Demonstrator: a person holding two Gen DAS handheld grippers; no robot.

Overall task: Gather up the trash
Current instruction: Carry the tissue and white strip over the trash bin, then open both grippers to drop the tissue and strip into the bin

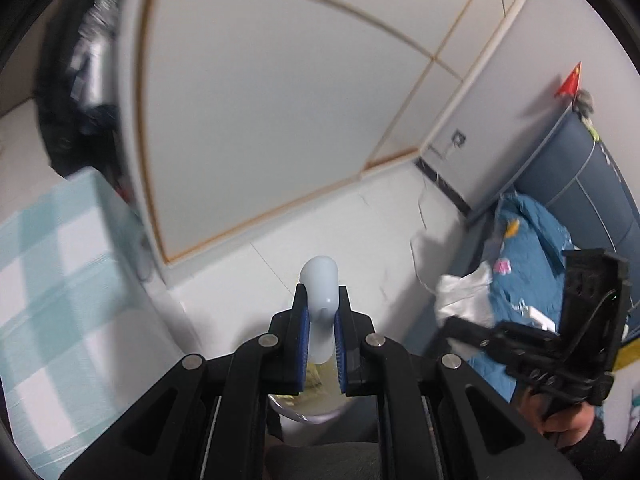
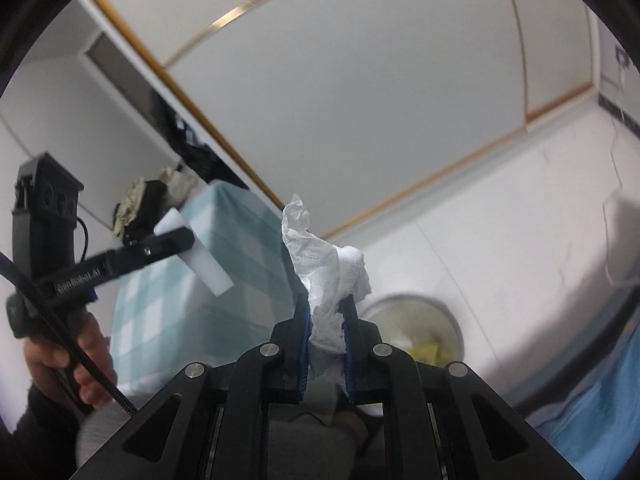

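1. A crumpled tissue (image 2: pixel 328 280) is pinched between the nearly closed jaws of the right gripper (image 2: pixel 326 312), its top sticking up past the fingertips.
2. The left gripper (image 1: pixel 320 300) is clamped almost closed on a pale paper cup (image 1: pixel 320 300), squashed flat.
3. A round bin (image 2: pixel 416 328) with yellowish scraps sits on the white floor (image 2: pixel 500 240), just beyond and right of the tissue.
4. A teal checked cloth (image 2: pixel 224 272) lies to the left.

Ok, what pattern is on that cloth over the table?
The cloth is a pale teal and white check, clearest in the right wrist view.
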